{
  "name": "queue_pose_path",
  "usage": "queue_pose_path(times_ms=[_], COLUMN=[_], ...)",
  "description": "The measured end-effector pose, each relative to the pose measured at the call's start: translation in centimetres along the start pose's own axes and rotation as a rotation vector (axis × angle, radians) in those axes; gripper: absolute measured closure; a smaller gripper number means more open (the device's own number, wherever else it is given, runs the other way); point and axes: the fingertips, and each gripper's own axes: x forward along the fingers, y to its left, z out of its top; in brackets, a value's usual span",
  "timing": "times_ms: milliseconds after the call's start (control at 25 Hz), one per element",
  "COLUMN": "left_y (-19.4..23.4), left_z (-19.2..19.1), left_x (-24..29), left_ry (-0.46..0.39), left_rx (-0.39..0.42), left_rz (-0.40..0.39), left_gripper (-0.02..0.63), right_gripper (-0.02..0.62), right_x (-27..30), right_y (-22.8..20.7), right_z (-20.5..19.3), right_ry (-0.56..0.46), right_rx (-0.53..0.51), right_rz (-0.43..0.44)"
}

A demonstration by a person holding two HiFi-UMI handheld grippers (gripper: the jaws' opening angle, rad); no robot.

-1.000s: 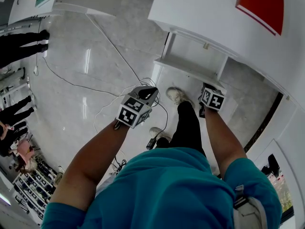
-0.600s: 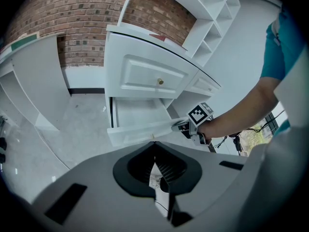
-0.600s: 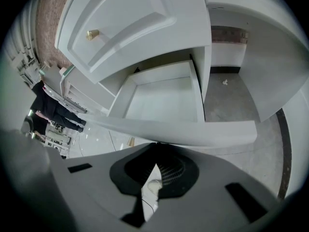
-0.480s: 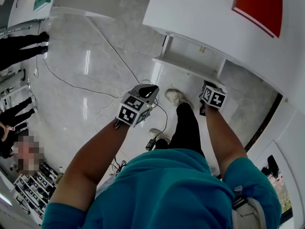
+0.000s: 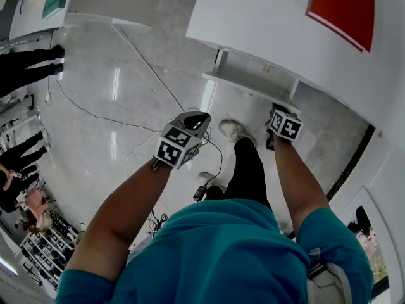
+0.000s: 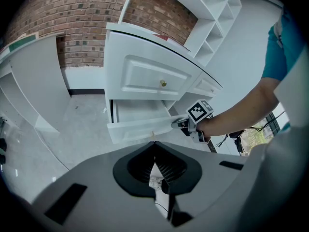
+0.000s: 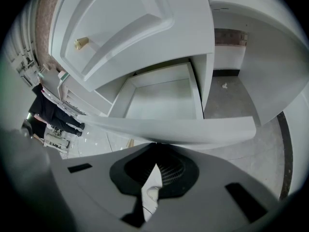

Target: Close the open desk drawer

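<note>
The white desk (image 5: 266, 18) has its lower drawer (image 5: 250, 81) pulled out and empty (image 7: 164, 100). Above it, the upper drawer with a brass knob (image 6: 163, 83) is closed. My right gripper (image 7: 155, 146) is shut, with its tip against the outside of the drawer front (image 7: 183, 128). The left gripper view shows that gripper at the right end of the drawer front (image 6: 140, 128). My left gripper (image 5: 196, 120) hangs shut and empty over the floor, well short of the desk.
Cables (image 5: 145, 116) trail over the glossy floor. My own shoes (image 5: 233, 128) stand just before the drawer. Other people's legs (image 5: 31, 59) show at the far left. A red sheet (image 5: 342, 5) lies on the desktop. White shelving (image 6: 212, 13) flanks the desk.
My right gripper has edged a little toward the desk with the drawer front. The left gripper has hardly moved.
</note>
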Motion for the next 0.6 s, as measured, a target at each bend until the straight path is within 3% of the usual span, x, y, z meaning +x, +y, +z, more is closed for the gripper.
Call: queue_pose_path(times_ms=[600], left_y=[0.7], left_z=[0.3], left_x=[0.6], left_ry=[0.005], left_rx=[-0.01], left_rz=[0.005], left_gripper=[0.591], right_gripper=[0.574], right_x=[1.5], right_y=[-0.6], right_z=[2.8], right_ry=[-0.032], right_rx=[0.032], right_rz=[-0.007])
